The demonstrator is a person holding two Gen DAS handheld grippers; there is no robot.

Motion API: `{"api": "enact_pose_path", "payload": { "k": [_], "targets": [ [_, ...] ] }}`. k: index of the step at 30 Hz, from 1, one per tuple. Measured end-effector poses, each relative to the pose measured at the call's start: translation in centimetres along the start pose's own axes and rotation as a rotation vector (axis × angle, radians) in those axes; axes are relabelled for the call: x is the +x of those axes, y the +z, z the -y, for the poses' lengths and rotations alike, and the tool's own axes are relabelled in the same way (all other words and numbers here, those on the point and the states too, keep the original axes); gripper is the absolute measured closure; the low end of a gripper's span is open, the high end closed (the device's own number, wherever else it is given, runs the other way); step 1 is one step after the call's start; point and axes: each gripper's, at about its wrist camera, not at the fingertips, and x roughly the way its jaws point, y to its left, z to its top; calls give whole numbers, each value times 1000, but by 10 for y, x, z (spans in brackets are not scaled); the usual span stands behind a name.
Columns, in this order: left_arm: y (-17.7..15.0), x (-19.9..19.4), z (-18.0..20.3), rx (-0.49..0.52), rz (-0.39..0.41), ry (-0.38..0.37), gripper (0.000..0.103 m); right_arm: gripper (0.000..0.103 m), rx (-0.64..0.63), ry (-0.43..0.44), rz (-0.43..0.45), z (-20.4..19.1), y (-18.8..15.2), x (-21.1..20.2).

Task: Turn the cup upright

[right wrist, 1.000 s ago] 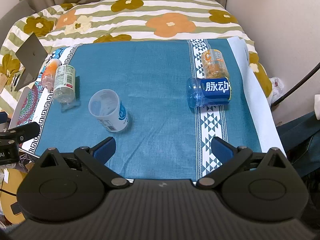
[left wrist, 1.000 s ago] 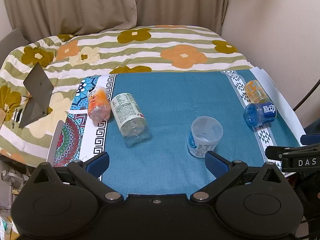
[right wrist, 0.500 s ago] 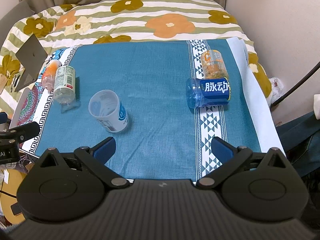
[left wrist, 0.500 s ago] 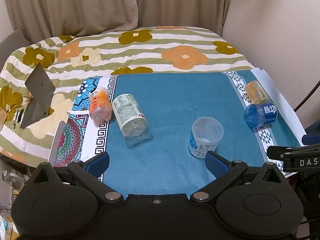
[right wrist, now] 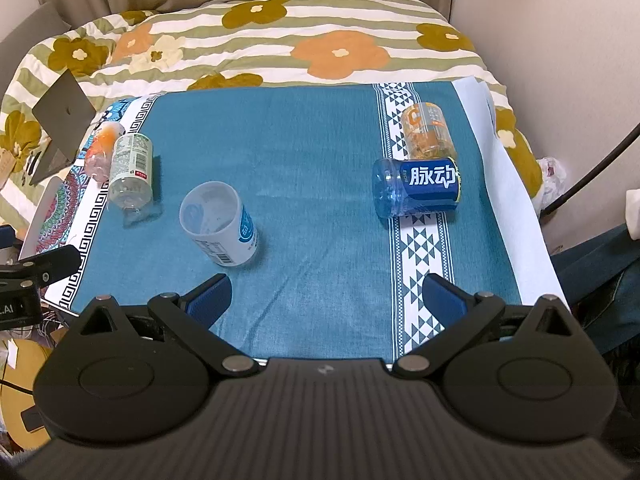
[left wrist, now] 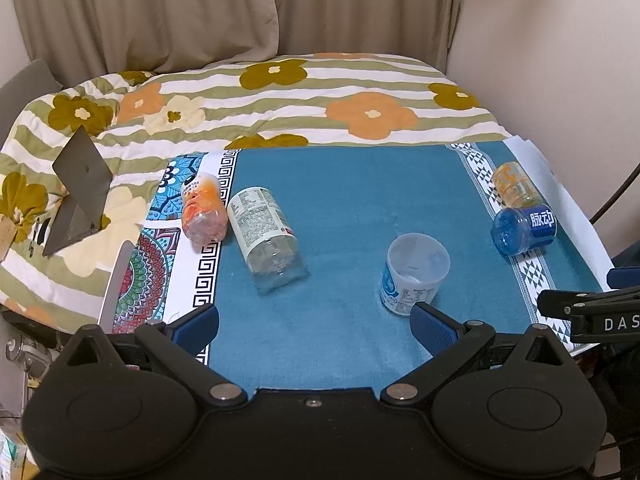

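The woven teal cloth (right wrist: 320, 184) covers the bed, with smooth cylindrical plastic bottles lying at both sides. The translucent round cup (right wrist: 218, 229) stands with its mouth up near the middle. My left tool (left wrist: 314, 326) and right tool (right wrist: 326, 298) are both spread wide and hold nothing.

We see beige curtains (left wrist: 160, 20) far ahead of the tongs, a plain wall (left wrist: 552, 48) to their right, and a flowered striped quilt (right wrist: 280, 48) spread beneath a teal cloth (right wrist: 300, 152).
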Motion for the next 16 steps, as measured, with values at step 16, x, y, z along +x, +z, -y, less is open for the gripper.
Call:
{"api": "enact_pose_path", "payload": {
  "k": [16],
  "targets": [
    [-2,8,-5,-27,23,44,0,0,-89,93,72,-15,-10,14]
  ]
}}
